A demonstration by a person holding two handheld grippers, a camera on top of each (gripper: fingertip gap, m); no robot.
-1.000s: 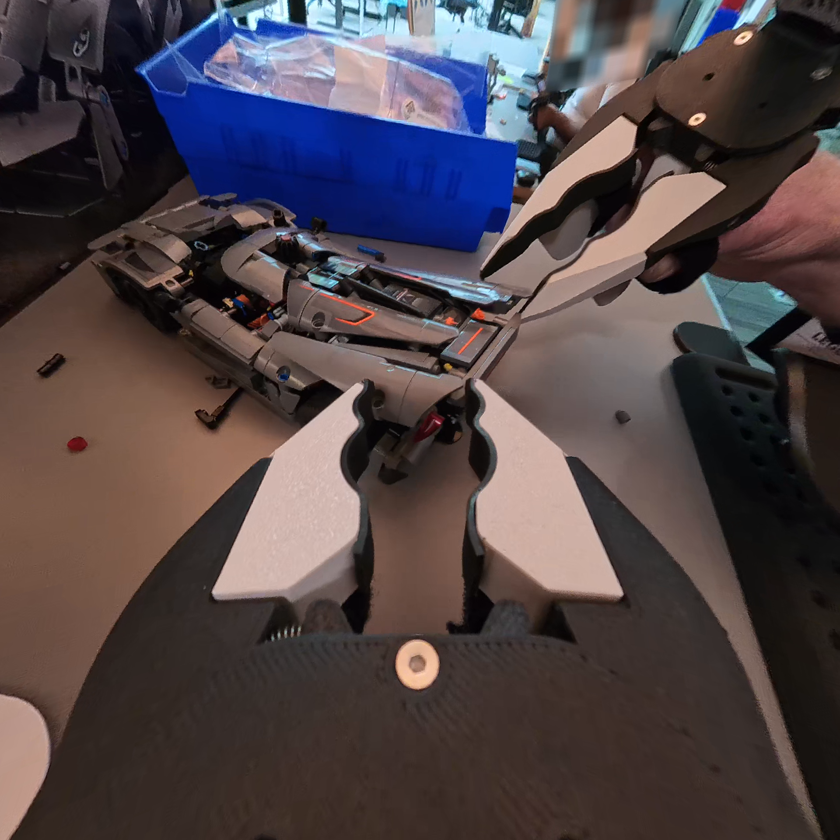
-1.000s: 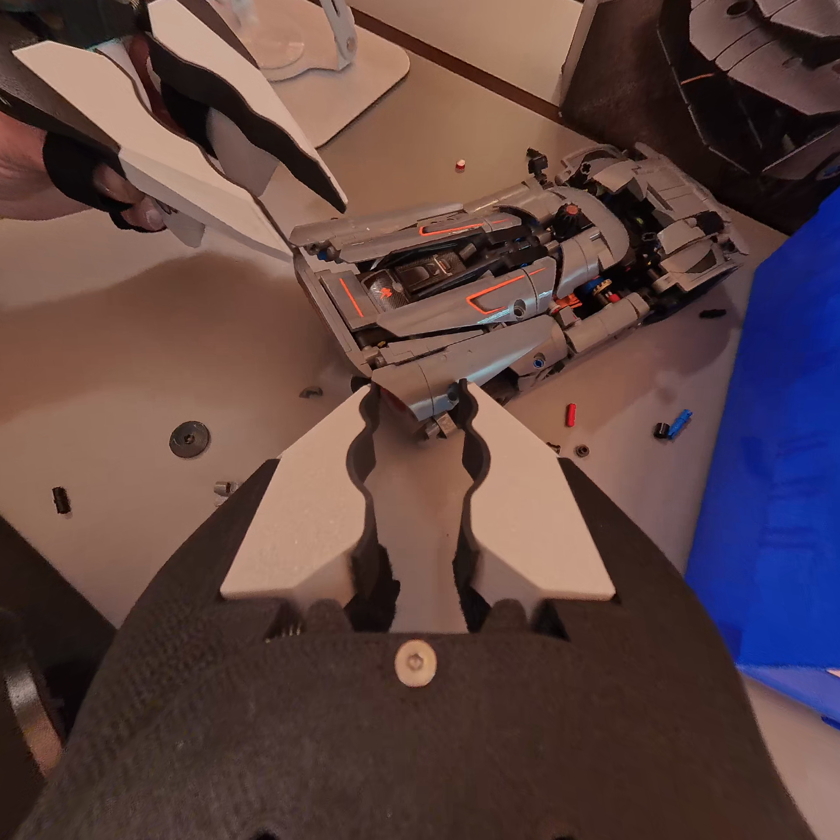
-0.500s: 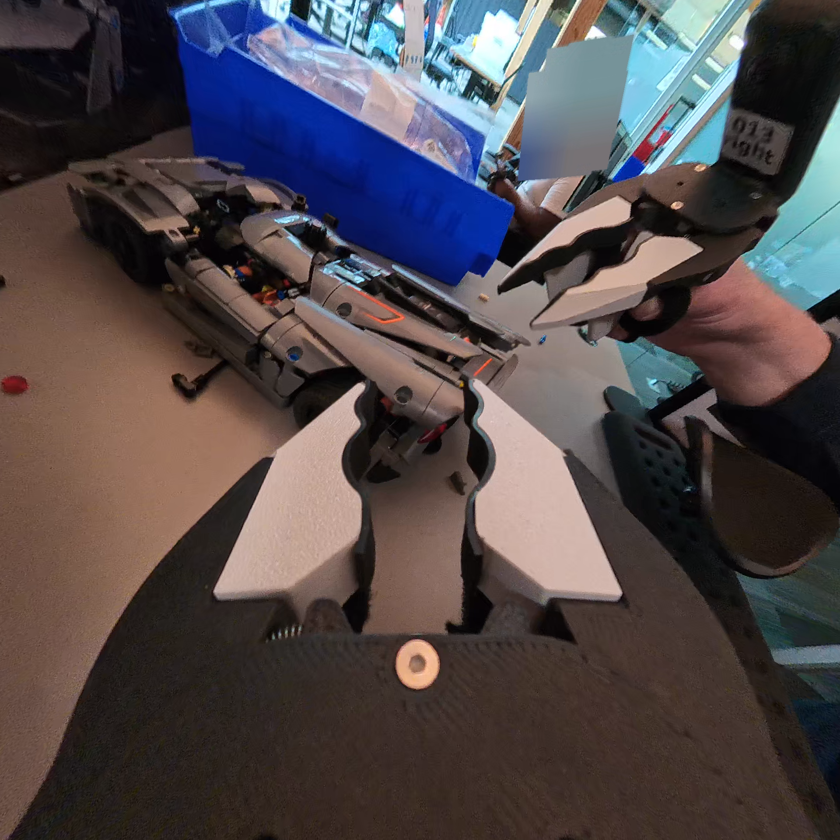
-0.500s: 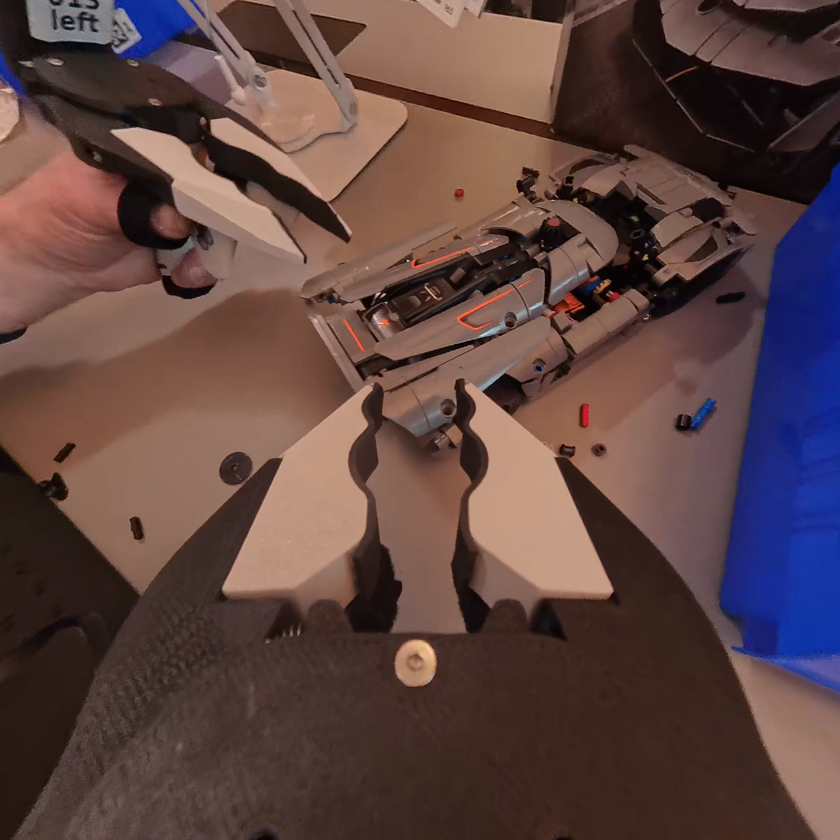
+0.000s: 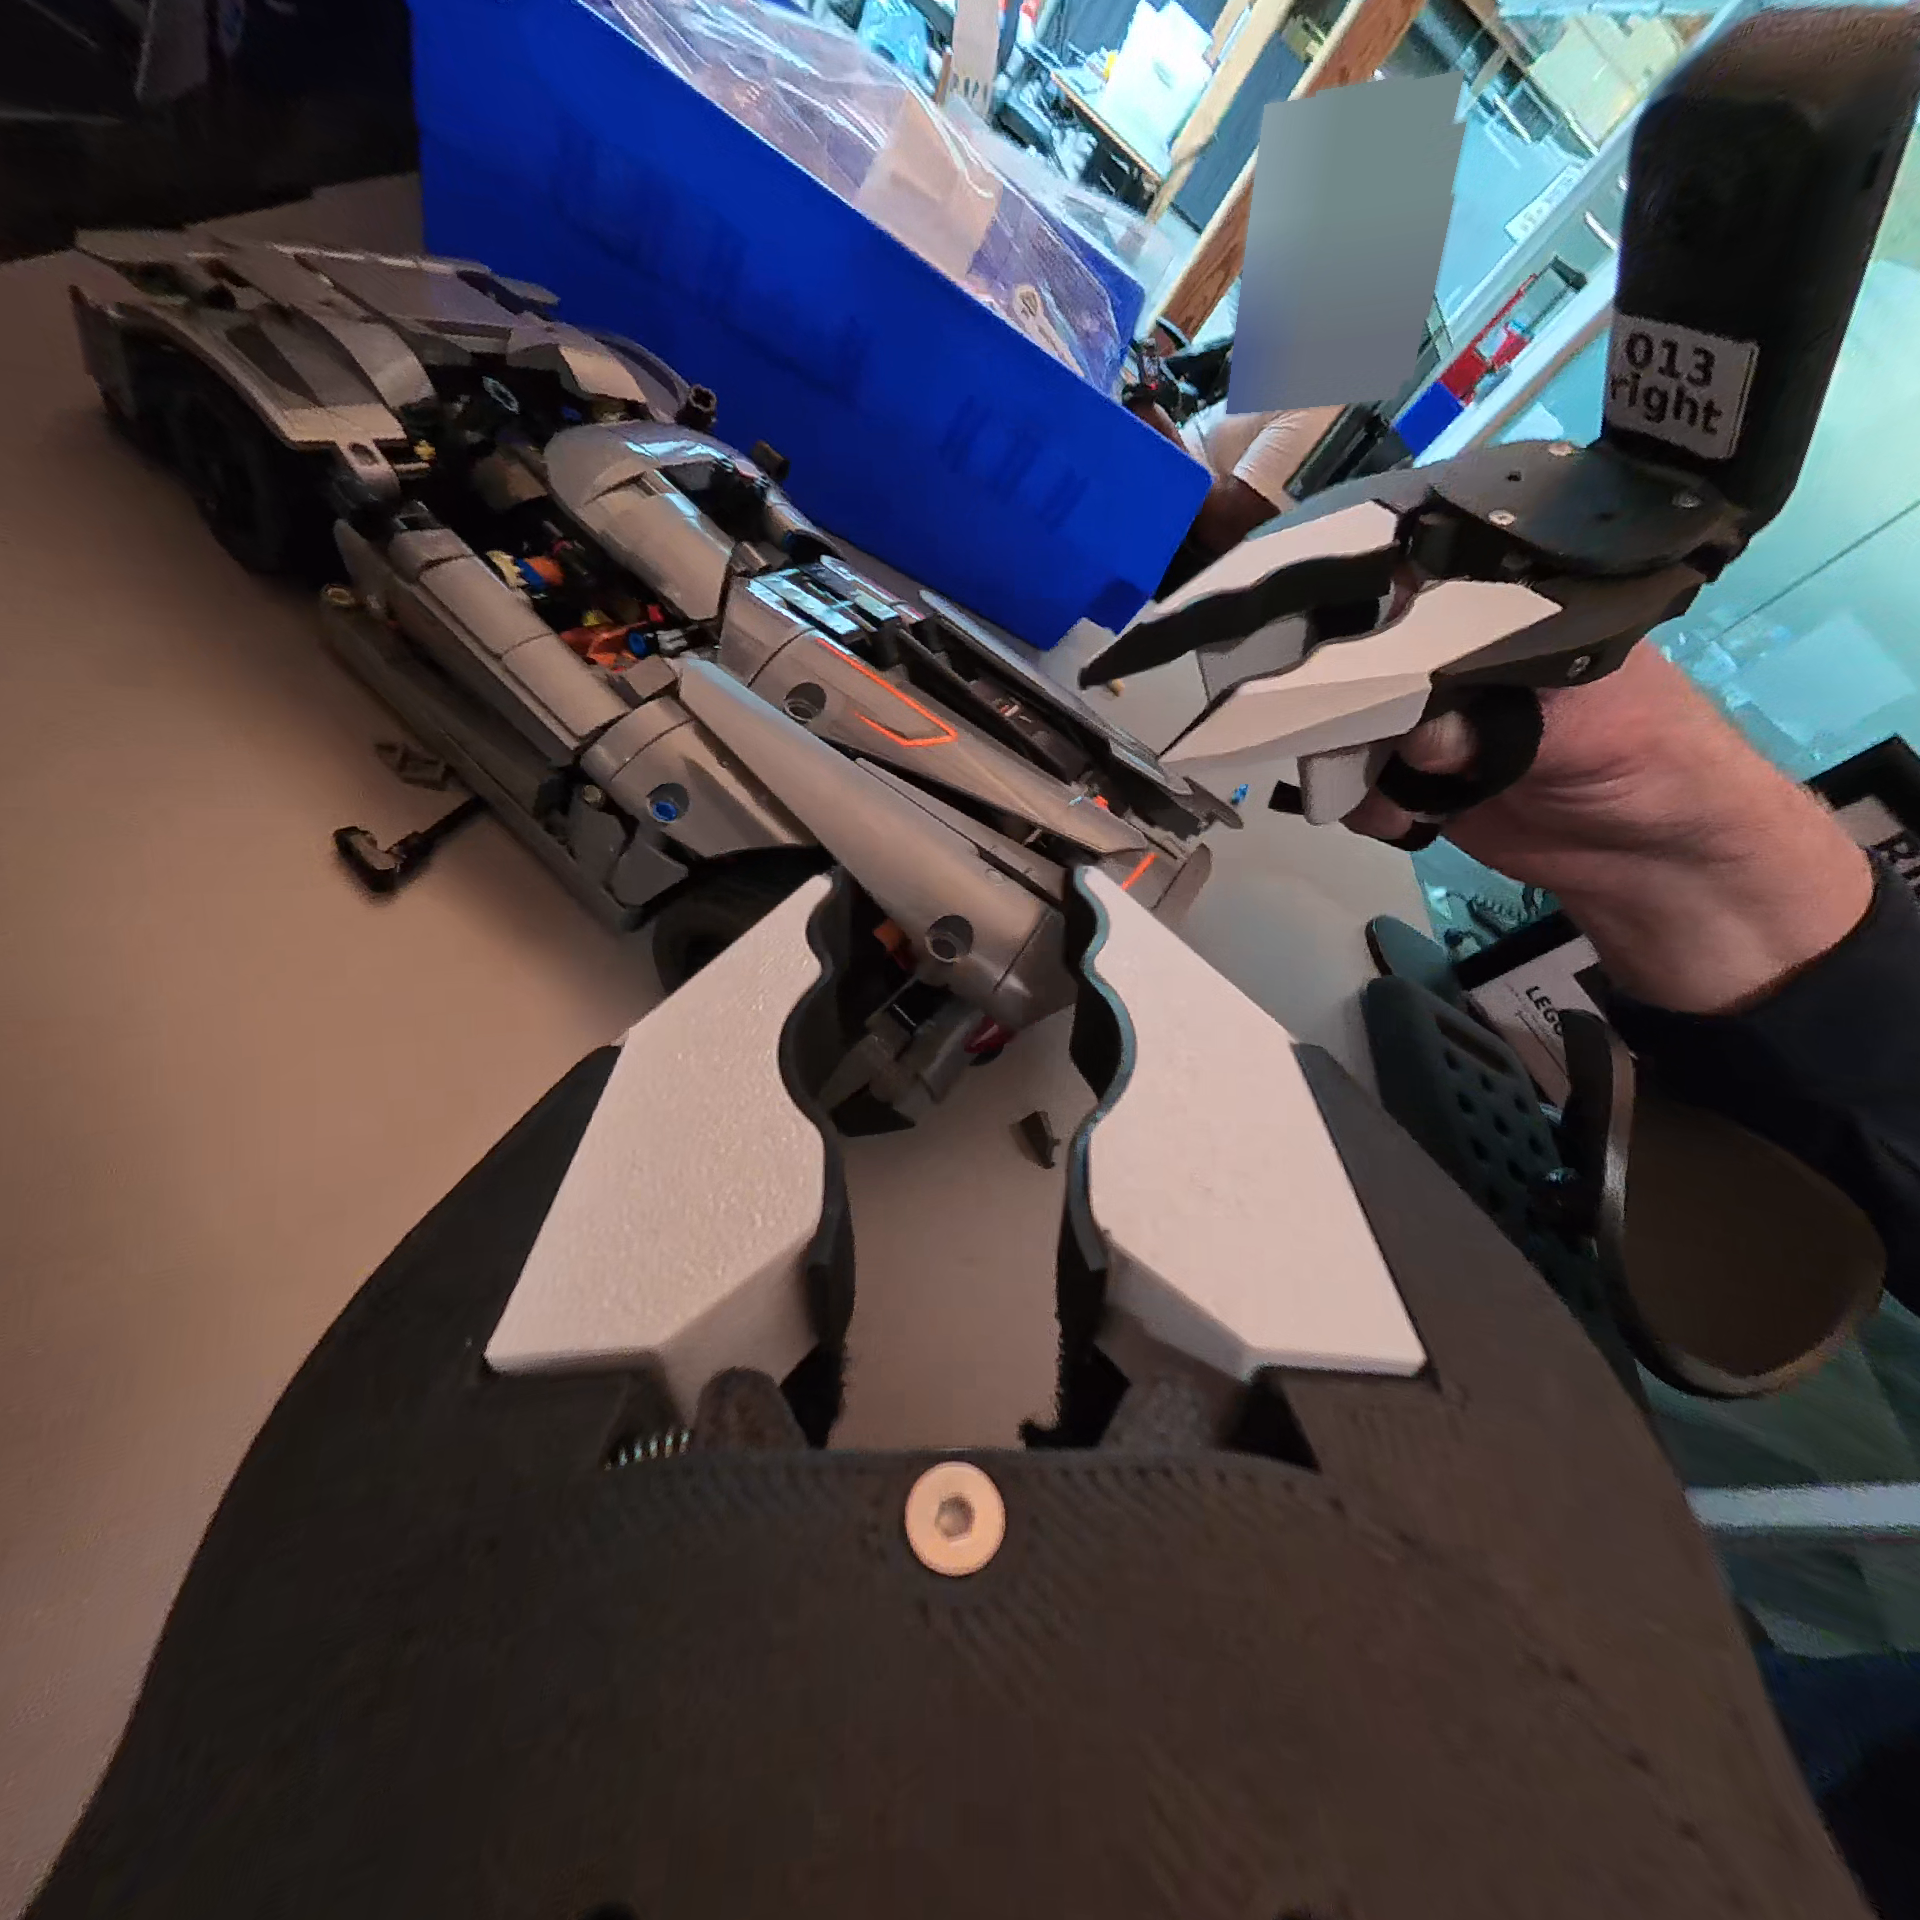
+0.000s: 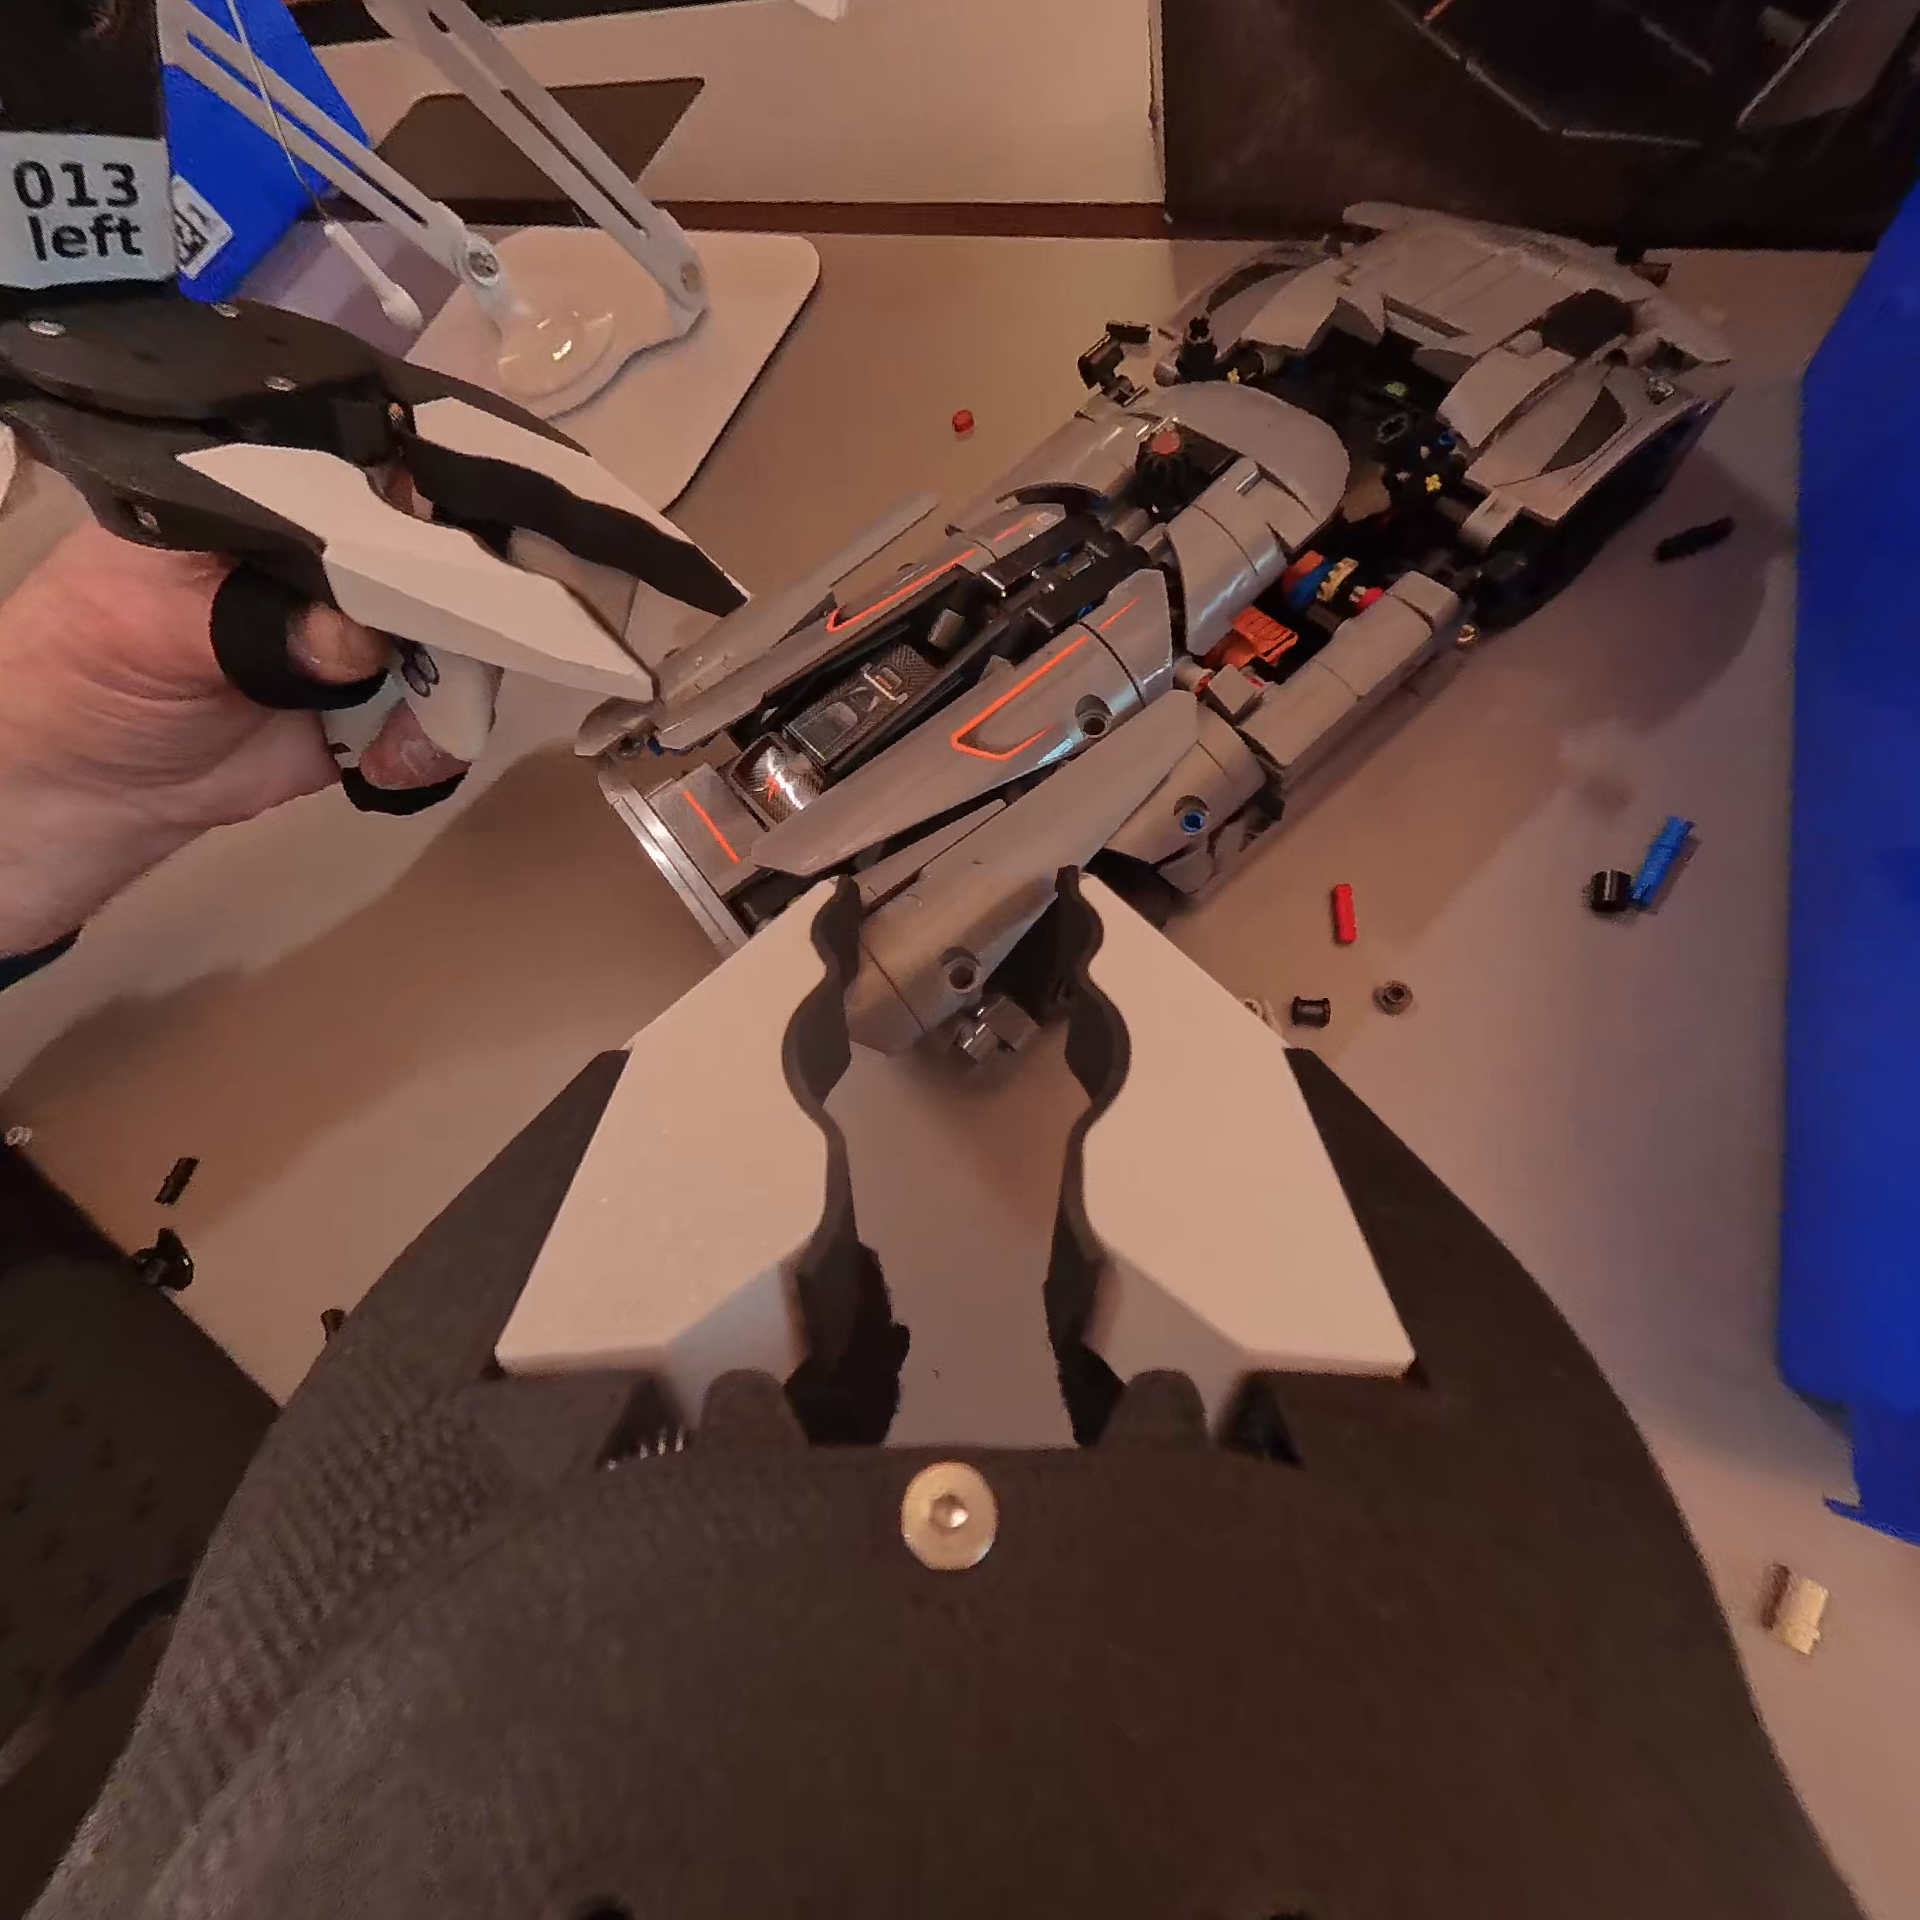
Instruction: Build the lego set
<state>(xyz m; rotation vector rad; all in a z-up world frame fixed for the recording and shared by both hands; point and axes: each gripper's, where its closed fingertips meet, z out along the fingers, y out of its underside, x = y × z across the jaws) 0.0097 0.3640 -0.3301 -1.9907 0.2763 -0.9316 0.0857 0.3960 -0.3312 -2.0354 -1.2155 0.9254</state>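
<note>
Tools [image 5: 951, 977] [image 6: 951, 966] flanking grey car's [image 6: 1195, 623] nose

Workshop: glass partitions [image 5: 1766, 582], cluttered benches [image 5: 1101, 114] behind.

Blue bin [image 5: 790, 343]: seen beyond the tongs, clear plastic bags [image 5: 831, 94] held inside.
White stand base [image 6: 623, 312]: set far left, behind.
</note>
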